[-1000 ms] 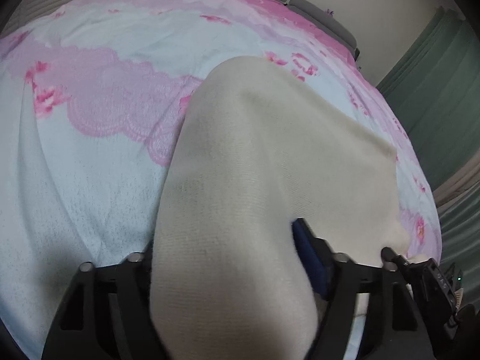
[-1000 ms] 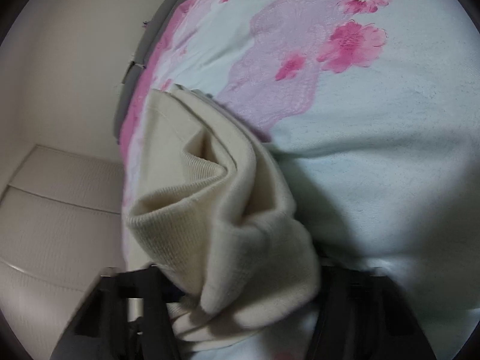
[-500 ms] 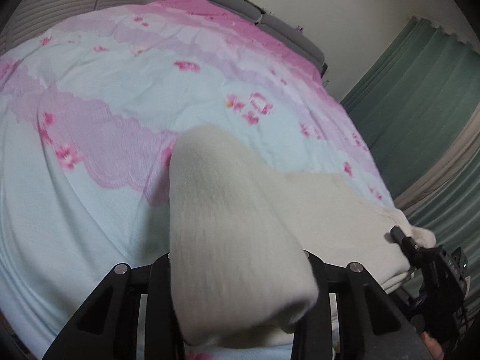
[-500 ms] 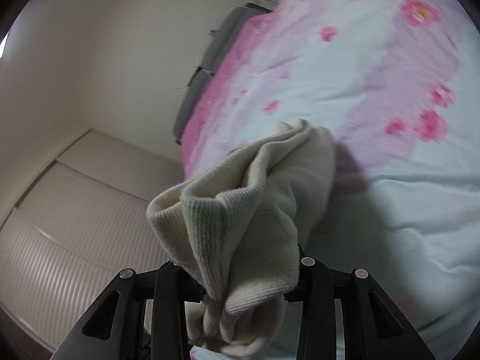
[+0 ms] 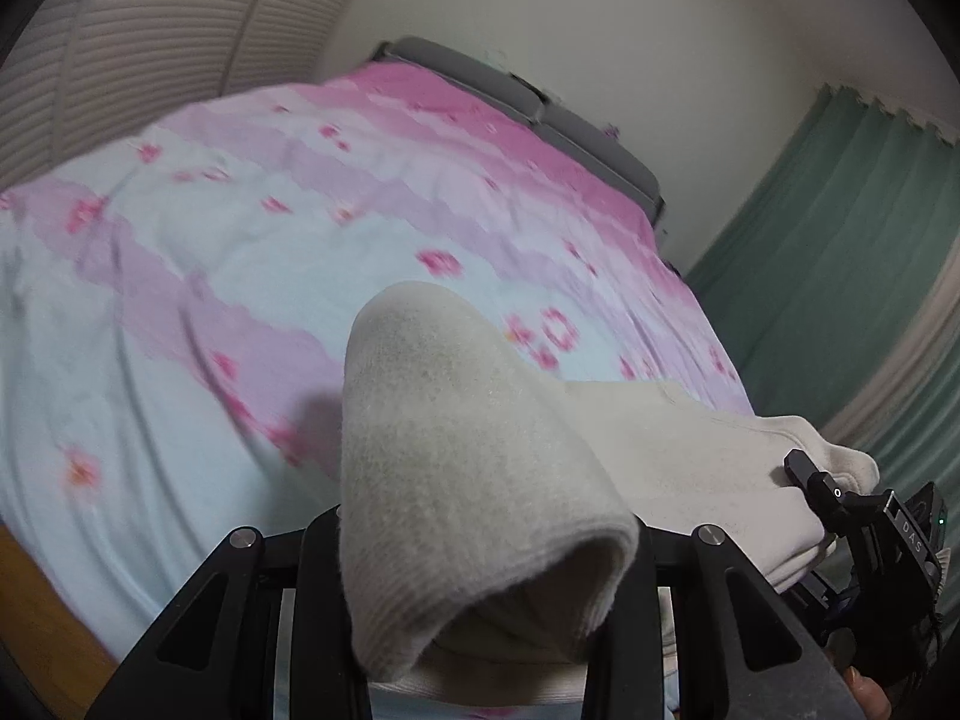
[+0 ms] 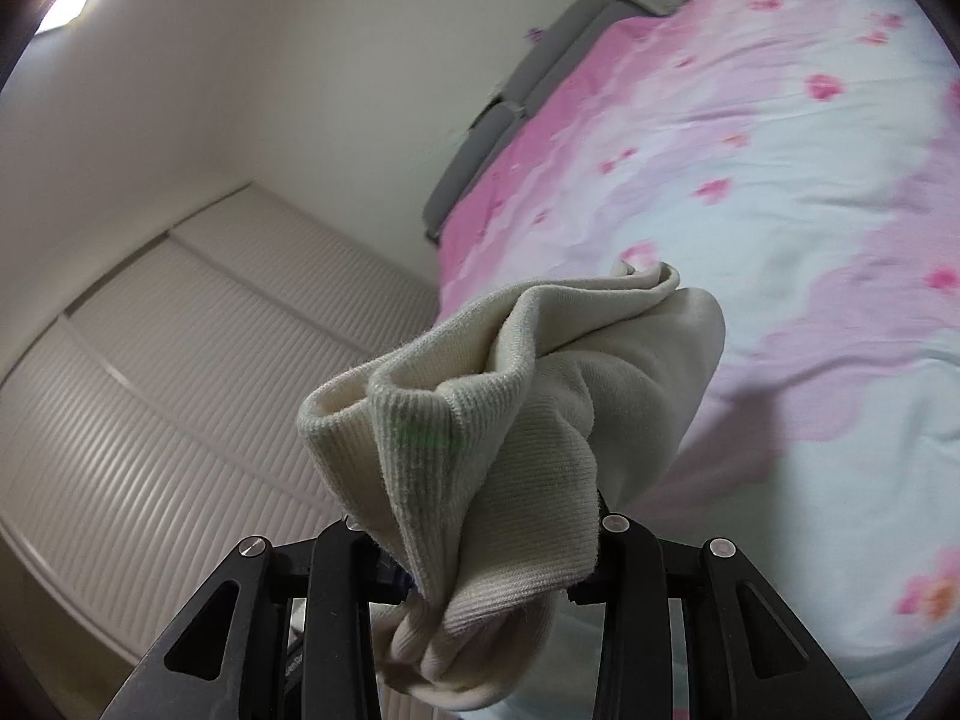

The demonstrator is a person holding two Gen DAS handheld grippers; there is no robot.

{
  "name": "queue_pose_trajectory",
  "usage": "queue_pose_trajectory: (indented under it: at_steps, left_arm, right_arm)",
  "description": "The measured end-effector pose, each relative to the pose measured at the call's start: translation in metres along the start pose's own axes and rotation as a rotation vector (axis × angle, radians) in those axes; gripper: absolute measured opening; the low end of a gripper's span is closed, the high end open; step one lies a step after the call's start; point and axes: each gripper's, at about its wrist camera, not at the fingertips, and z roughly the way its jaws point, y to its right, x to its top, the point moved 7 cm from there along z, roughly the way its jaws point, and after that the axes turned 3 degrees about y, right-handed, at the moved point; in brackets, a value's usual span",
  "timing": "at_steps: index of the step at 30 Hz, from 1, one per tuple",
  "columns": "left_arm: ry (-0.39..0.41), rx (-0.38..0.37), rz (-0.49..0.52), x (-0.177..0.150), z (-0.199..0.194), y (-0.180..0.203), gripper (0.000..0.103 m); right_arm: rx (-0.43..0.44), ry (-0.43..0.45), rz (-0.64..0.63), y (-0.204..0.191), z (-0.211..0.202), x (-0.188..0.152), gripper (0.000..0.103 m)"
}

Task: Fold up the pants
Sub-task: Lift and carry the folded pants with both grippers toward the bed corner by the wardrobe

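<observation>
The cream pants hang above the bed, one end pinched in the narrow jaws of the left gripper, the other bunched in the right gripper. The thick knit could slip out, or the hanging middle could fall crooked on the bed. The right gripper's body reads "DAS".

The cream pants hide both grippers' pads, and the floral bedspread is motion-blurred.
</observation>
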Motion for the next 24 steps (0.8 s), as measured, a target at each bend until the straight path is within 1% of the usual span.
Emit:
queue_pose_trajectory:
  at_steps: [4, 5, 6, 7, 10, 11, 13, 14, 15, 17, 20, 24]
  left_arm:
    - [0.054, 0.057, -0.02, 0.043, -0.015, -0.047, 0.034]
    - [0.075, 0.078, -0.026, 0.059, -0.02, -0.065, 0.034]
    - [0.085, 0.088, -0.03, 0.066, -0.022, -0.075, 0.034]
    - [0.105, 0.108, -0.041, 0.083, -0.026, -0.094, 0.034]
    - [0.143, 0.153, -0.061, 0.115, -0.032, -0.138, 0.034]
    - [0.156, 0.173, -0.071, 0.13, -0.034, -0.158, 0.034]
    - [0.176, 0.199, -0.084, 0.15, -0.036, -0.186, 0.034]
    - [0.19, 0.218, -0.099, 0.168, -0.037, -0.21, 0.034]
    - [0.195, 0.227, -0.106, 0.178, -0.036, -0.221, 0.034]
    - [0.222, 0.257, -0.123, 0.211, -0.036, -0.259, 0.034]
    - [0.26, 0.299, -0.108, 0.264, -0.032, -0.306, 0.034]
    - [0.292, 0.303, -0.089, 0.33, -0.02, -0.354, 0.034]
  right_arm:
    - [0.044, -0.065, -0.045, -0.041, 0.06, -0.021, 0.036]
    - [0.054, -0.081, -0.052, -0.049, 0.074, -0.027, 0.036]
    - [0.064, -0.097, -0.059, -0.058, 0.088, -0.032, 0.036]
    - [0.079, -0.117, -0.068, -0.072, 0.109, -0.04, 0.036]
    - [0.113, -0.157, -0.1, -0.101, 0.154, -0.057, 0.036]
    - [0.129, -0.174, -0.109, -0.115, 0.175, -0.065, 0.036]
    - [0.157, -0.206, -0.125, -0.14, 0.215, -0.079, 0.036]
    - [0.169, -0.217, -0.13, -0.152, 0.232, -0.084, 0.036]
    - [0.183, -0.23, -0.136, -0.164, 0.252, -0.091, 0.036]
    - [0.208, -0.251, -0.145, -0.187, 0.291, -0.101, 0.036]
    - [0.252, -0.255, -0.154, -0.223, 0.348, -0.116, 0.036]
    - [0.321, -0.229, -0.179, -0.263, 0.418, -0.134, 0.036]
